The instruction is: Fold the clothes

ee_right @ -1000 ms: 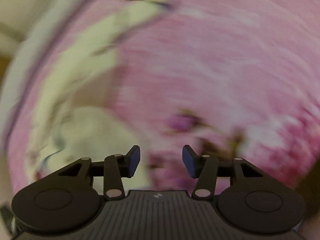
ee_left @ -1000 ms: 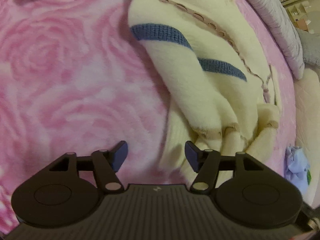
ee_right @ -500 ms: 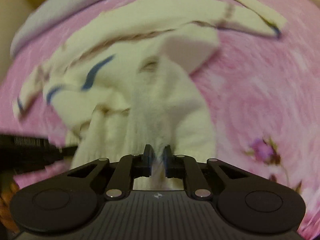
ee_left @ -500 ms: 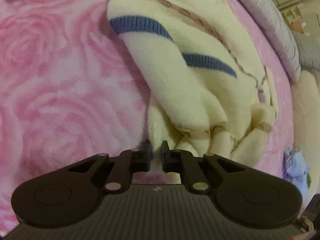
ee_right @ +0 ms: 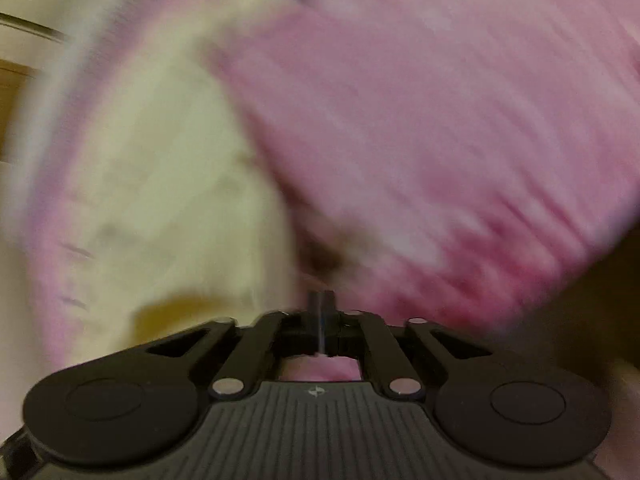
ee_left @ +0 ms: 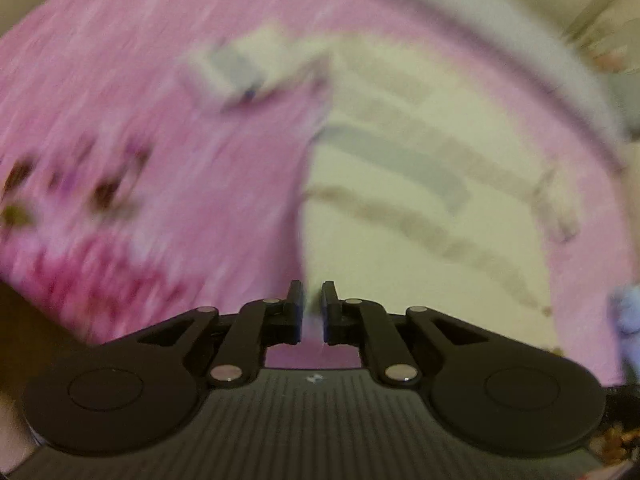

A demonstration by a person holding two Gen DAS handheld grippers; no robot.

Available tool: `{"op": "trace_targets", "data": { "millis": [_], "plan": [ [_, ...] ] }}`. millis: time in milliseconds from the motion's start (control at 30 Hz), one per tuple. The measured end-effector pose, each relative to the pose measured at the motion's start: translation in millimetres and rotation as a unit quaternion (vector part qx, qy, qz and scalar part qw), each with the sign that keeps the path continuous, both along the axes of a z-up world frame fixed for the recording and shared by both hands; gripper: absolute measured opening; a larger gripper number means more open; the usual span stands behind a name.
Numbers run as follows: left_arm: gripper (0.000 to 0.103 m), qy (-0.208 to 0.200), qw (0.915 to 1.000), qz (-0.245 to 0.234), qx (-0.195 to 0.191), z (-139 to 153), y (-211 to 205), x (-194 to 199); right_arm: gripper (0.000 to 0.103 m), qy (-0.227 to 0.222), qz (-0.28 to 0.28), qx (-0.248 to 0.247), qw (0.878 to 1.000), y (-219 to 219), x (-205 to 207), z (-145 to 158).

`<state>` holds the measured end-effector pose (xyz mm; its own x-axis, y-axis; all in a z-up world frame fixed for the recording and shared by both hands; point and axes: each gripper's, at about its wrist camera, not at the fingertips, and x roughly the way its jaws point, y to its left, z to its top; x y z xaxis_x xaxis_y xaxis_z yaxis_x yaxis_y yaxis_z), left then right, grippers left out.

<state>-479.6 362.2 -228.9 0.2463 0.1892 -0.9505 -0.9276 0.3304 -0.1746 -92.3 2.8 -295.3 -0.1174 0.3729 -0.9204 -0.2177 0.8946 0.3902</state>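
Cream sweater (ee_left: 400,240) with greyish-blue stripes (ee_left: 400,156) lies spread on a pink flowered blanket (ee_left: 160,160), stretching ahead and to the right of the left tongs (ee_left: 311,304), its near edge running straight down to their tips; both views are heavily smeared, so seams and folds cannot be made out; the left tongs point steeply down, their jaws drawn close on a thin pale fold of the sweater's edge; a cuff or sleeve end lies far ahead and a little left of them; a grey-white border (ee_left: 520,40) curves beyond the blanket, and a small pale blue bundle (ee_left: 628,312) sits at the far right; from the right tongs (ee_right: 320,312) the sweater fills the area ahead and left, pink blanket ahead and right; their jaws stand almost together and are starting to part, a thin pale sliver, seemingly sweater cloth, pinched between
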Motion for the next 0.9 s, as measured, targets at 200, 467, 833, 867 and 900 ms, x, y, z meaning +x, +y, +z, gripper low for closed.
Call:
{"op": "trace_targets", "data": {
  "millis": [200,467,833,867,900],
  "plan": [
    [0.037,0.004,0.9994,0.021,-0.026,-34.3,-8.0,-11.2,0.042,-0.004,0.013,-0.01,1.0,-3.3,-15.7,-13.1],
    [0.048,-0.023,0.998,0.022,-0.055,-79.0,18.2,17.2,0.046,-0.141,0.199,-0.01,0.97,57.9,-51.0,-3.9],
    [0.051,-0.045,0.9954,0.036,-0.076,-100.7,21.4,25.6,0.045,-0.286,0.309,-0.077,0.904,91.3,-83.1,-26.0],
    [0.051,-0.044,0.9958,0.031,-0.075,-99.0,20.6,24.9,0.045,-0.308,0.338,-0.086,0.885,93.2,-90.4,-26.0],
    [0.05,-0.042,0.9962,0.024,-0.072,-96.9,19.4,24.6,0.045,-0.33,0.368,-0.094,0.864,94.7,-98.1,-26.2]
  ]
}}
